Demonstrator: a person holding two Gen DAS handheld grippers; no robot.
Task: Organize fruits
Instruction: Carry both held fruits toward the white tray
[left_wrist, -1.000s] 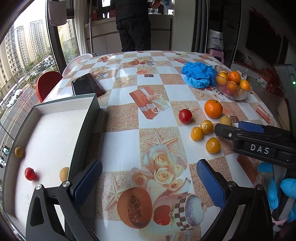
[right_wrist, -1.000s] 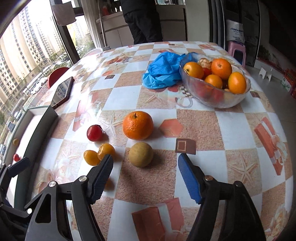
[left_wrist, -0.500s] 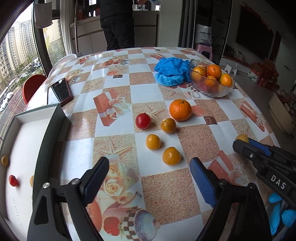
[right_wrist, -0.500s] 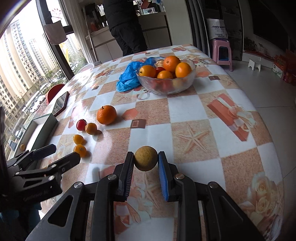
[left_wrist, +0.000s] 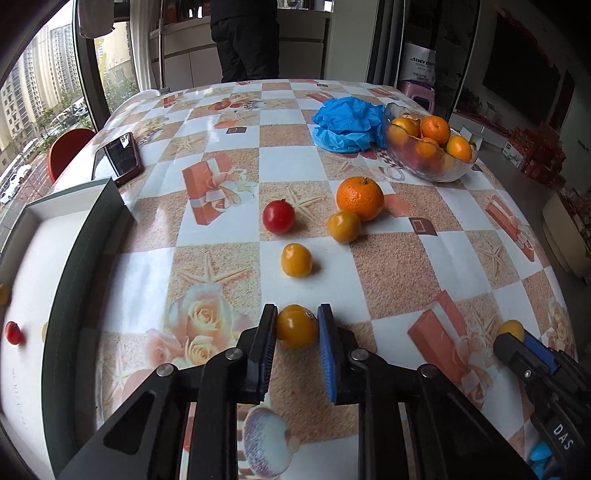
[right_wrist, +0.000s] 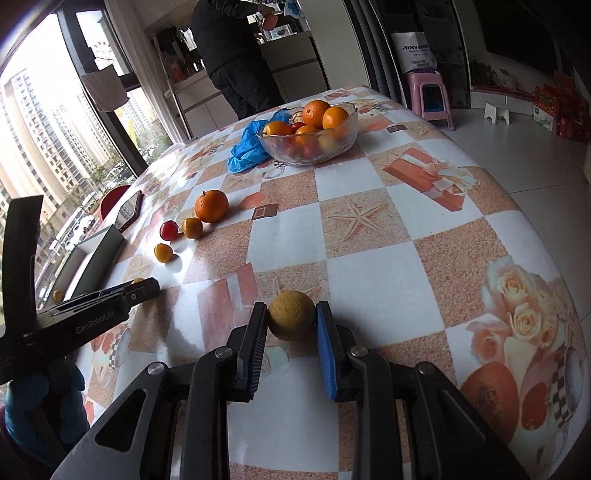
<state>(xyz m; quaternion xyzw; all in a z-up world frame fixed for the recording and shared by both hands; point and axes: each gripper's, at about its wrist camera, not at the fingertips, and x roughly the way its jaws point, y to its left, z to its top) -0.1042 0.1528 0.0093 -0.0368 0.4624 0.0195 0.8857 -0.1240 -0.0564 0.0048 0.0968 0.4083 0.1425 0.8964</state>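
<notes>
Left tongs (left_wrist: 297, 332) clench a yellow fruit (left_wrist: 296, 325), right tongs (right_wrist: 291, 325) a tan fruit (right_wrist: 291, 319), above open tablecloth (right_wrist: 373, 273).

Person at the back (left_wrist: 246, 40): head cut off by top edge in both views. Green box (left_wrist: 88, 251) runs off left edge; one yellow fruit inside (left_wrist: 3, 293) only half seen. Glass bowl (right_wrist: 314, 147): lower fruit blurred thru glass, types unclear. Fruit in right tongs (left_wrist: 511, 328) mostly hidden in left view.

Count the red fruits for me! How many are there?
2 clearly: one red fruit loose on the table beside the small orange ones, one tiny red fruit inside the box. The bowl may hide more.
</notes>
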